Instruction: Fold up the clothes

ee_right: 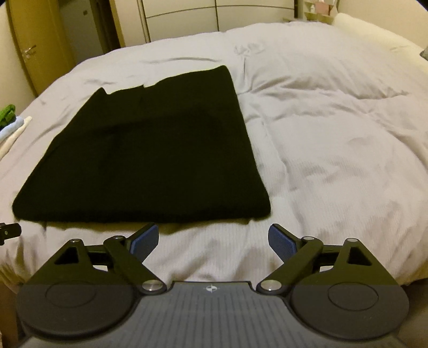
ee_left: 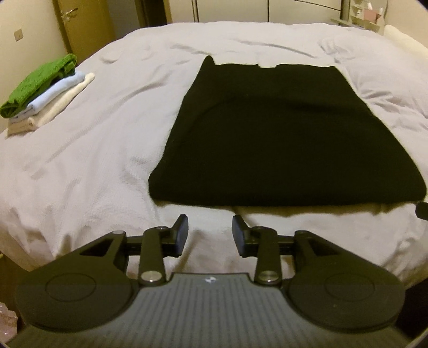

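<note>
1. Left wrist view: the left gripper (ee_left: 210,233) hovers over the near edge of the bed (ee_left: 93,150), its jaws parted with only bedcover showing between them, grasping nothing.
2. The black garment (ee_left: 272,139) lies flat on the pale grey duvet just beyond the fingertips, not touched by them. It is folded into a rough rectangle, with its near hem running along the near edge of the bed and its far edge showing a small notch and a raised corner at the far left.
3. Toward the left edge of the bed, well apart from the black garment, sits a stack of folded clothes (ee_left: 45,93): a green piece on top, a light blue one under it, a cream one below that.
4. A wooden door (ee_left: 80,24) with a metal handle stands beyond the bed's far left corner; white wardrobe panels (ee_left: 267,9) run behind the far edge.
5. Right wrist view: the right gripper (ee_right: 214,241) is also over the near edge of the bed (ee_right: 334,133), jaws released wide, blue pads (ee_right: 283,241) facing inward, nothing between them.
6. Here the black garment (ee_right: 149,150) lies ahead and to the left of the gripper, its near right corner close to the left finger but apart from it.
7. The stack of folded clothes (ee_right: 10,120) just shows at the left border of this view.
8. The duvet to the right of the garment is rumpled with soft creases.
</note>
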Action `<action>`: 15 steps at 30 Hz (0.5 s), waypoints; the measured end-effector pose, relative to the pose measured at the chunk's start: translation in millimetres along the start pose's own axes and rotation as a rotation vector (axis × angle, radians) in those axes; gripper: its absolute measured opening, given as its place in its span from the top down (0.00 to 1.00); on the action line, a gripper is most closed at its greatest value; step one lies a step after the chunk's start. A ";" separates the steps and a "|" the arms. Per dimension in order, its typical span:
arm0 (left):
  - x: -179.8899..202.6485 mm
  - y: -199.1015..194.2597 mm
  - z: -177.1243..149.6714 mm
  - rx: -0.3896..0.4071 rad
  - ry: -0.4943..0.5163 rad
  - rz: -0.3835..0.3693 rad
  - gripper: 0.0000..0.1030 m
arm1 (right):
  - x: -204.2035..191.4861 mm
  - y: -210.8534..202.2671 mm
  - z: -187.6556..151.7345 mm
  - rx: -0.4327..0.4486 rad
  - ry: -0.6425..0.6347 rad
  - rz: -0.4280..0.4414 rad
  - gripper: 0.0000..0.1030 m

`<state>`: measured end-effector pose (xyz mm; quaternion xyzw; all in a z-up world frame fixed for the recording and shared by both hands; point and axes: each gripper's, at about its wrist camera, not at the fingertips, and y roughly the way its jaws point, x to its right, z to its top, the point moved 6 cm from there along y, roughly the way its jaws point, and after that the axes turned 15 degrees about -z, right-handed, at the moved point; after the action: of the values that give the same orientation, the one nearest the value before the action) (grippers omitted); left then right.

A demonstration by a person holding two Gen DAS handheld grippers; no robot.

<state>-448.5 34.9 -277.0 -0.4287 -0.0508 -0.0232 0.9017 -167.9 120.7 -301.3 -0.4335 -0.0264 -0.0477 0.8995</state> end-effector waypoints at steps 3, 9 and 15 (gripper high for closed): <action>5.3 -7.9 -3.8 0.007 0.012 -0.005 0.67 | -0.8 -11.2 -0.7 0.024 -0.009 0.002 0.02; 7.2 -20.6 -7.4 0.024 0.015 -0.005 0.65 | -2.9 -29.1 -0.1 0.059 -0.027 0.007 0.02; 7.3 -32.3 -10.9 0.049 0.014 -0.001 0.62 | -9.2 -34.5 -3.5 0.062 -0.067 -0.006 0.02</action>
<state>-443.2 6.0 -258.2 -0.4061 -0.0452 -0.0254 0.9124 -180.8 97.1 -277.5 -0.4068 -0.0593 -0.0350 0.9109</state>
